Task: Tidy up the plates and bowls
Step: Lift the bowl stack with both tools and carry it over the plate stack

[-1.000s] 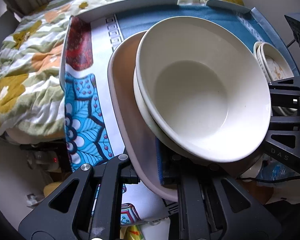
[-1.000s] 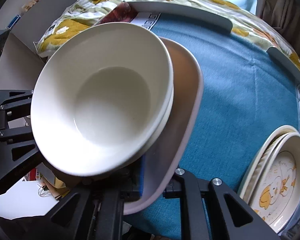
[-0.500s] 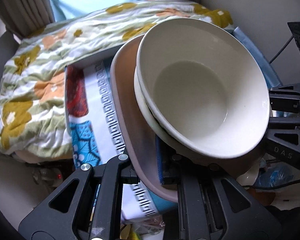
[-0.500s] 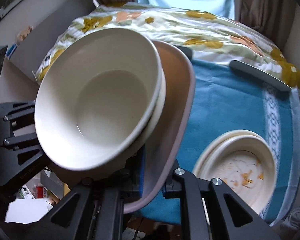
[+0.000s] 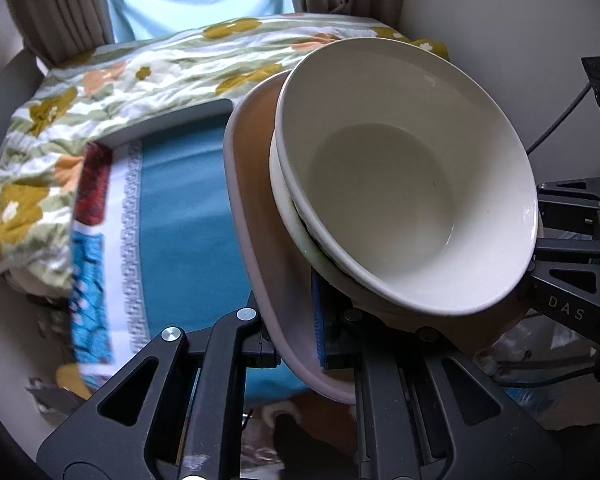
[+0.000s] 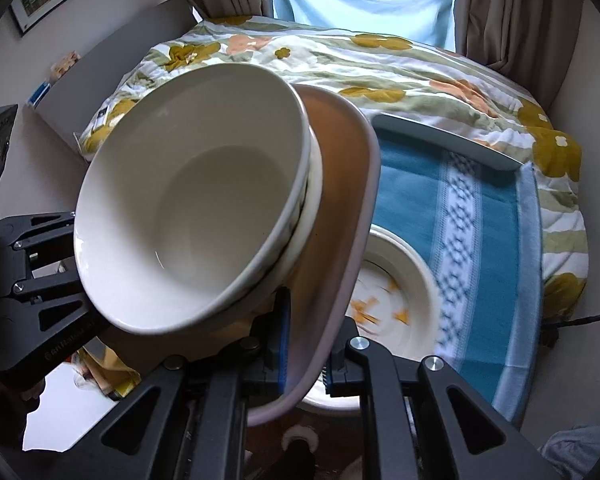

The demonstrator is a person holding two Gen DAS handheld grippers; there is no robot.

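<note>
A pinkish-beige plate (image 5: 256, 248) (image 6: 340, 208) carries two stacked cream bowls (image 5: 404, 176) (image 6: 188, 216). Both grippers hold the plate by opposite rims, lifted above the table. My left gripper (image 5: 296, 344) is shut on the plate's near rim in the left wrist view. My right gripper (image 6: 304, 364) is shut on the other rim in the right wrist view. Each gripper shows at the edge of the other's view. A stack of cream plates with an orange print (image 6: 396, 292) lies on the table below, partly hidden by the held plate.
The table has a blue cloth (image 6: 480, 240) (image 5: 180, 216) with patterned borders. A flowered quilt (image 5: 112, 92) (image 6: 380, 68) lies behind it, with curtains and a window beyond. Cables and clutter (image 5: 540, 364) are off the table's side.
Both grippers have lifted the plate with the bowls up and back from the table. The views tilted upward, showing more quilt and window. The printed plate stack now appears beneath the held plate.
</note>
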